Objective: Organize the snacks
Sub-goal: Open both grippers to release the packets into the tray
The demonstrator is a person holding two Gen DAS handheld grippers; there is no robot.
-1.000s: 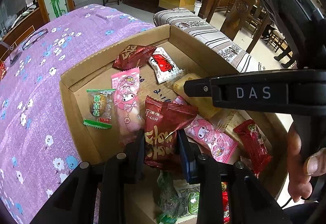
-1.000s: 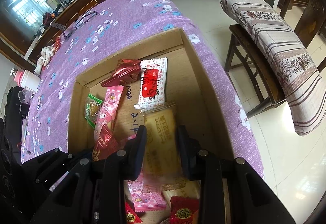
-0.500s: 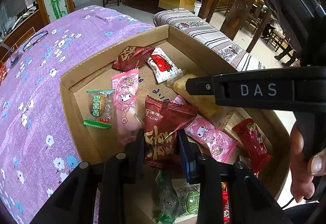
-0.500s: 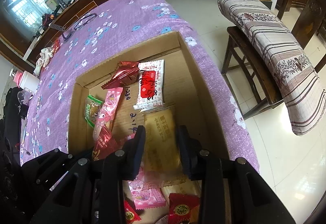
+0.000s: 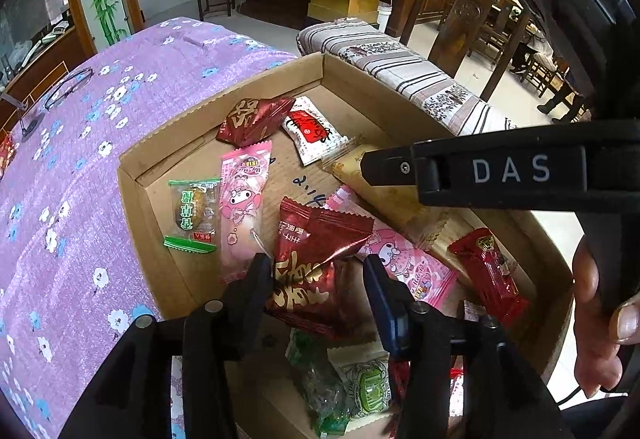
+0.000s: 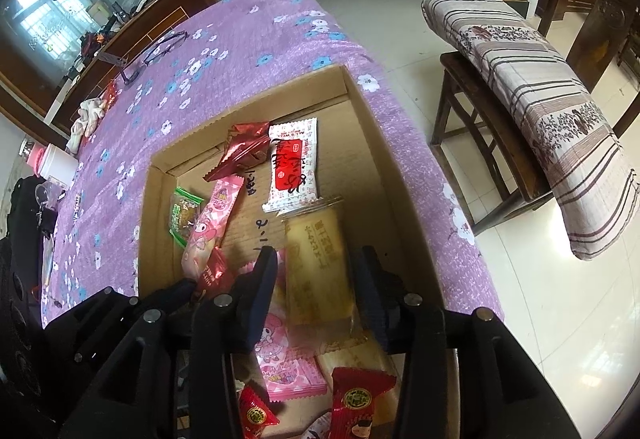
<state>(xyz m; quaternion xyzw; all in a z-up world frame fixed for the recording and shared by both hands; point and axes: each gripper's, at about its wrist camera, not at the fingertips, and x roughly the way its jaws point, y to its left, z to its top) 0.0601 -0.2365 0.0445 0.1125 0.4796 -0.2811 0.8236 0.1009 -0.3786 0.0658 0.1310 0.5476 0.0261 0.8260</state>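
An open cardboard box (image 5: pixel 160 159) on a purple flowered cloth holds several wrapped snacks. My left gripper (image 5: pixel 316 279) points down into it, its jaws opening around a dark red pack (image 5: pixel 316 251) that lies between them, the pads no longer pressing it. My right gripper (image 6: pixel 316 271) hangs over a yellow biscuit pack (image 6: pixel 318 267), its jaws opening too, with a gap showing beside the pack. In the left wrist view the right gripper's black finger (image 5: pixel 500 169) crosses over the box. Pink packs (image 5: pixel 242 199), a green pack (image 5: pixel 194 211) and a white-and-red pack (image 5: pixel 312 129) lie farther back.
A person's hand (image 5: pixel 596 319) grips the right tool at the box's right edge. A wooden chair with a striped cushion (image 6: pixel 532 87) stands just beyond the table edge. Eyeglasses (image 6: pixel 160 47) and a white cup (image 6: pixel 56 167) rest on the cloth (image 6: pixel 240 31) at the far left.
Both grippers' jaws have spread wider around the packs they were shut on. The dark red pack and the yellow biscuit pack stay in the box. Neither hand has shifted much.
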